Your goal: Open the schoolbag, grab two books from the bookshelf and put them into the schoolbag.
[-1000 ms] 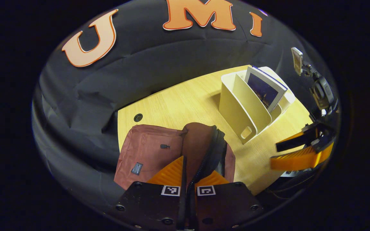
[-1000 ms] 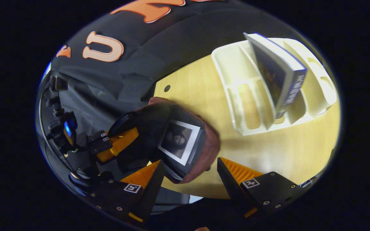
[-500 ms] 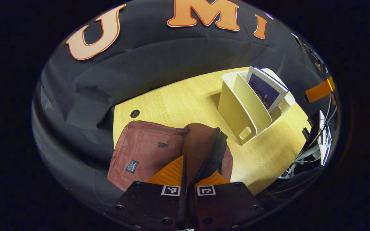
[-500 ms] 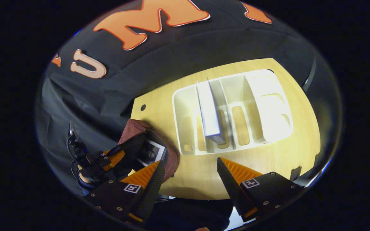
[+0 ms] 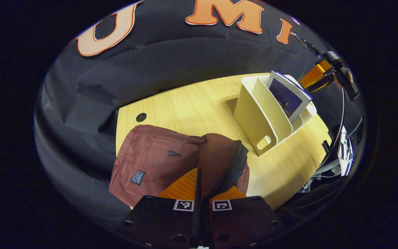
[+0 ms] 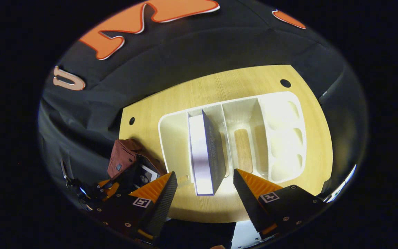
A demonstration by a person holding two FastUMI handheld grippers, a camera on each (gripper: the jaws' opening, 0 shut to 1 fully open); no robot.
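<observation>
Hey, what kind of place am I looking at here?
Probably a staged recording booth set up like a study desk: a wooden table against a black cloth wall, with a cream bookshelf holding a book and a schoolbag.

From the left gripper view we look forward and down, close over the schoolbag (image 5: 157,162), the bookshelf (image 5: 264,114) farther ahead to our right. From the right gripper view we look steeply down on the bookshelf (image 6: 233,138) (higher up); both share the table (image 5: 192,107).
</observation>
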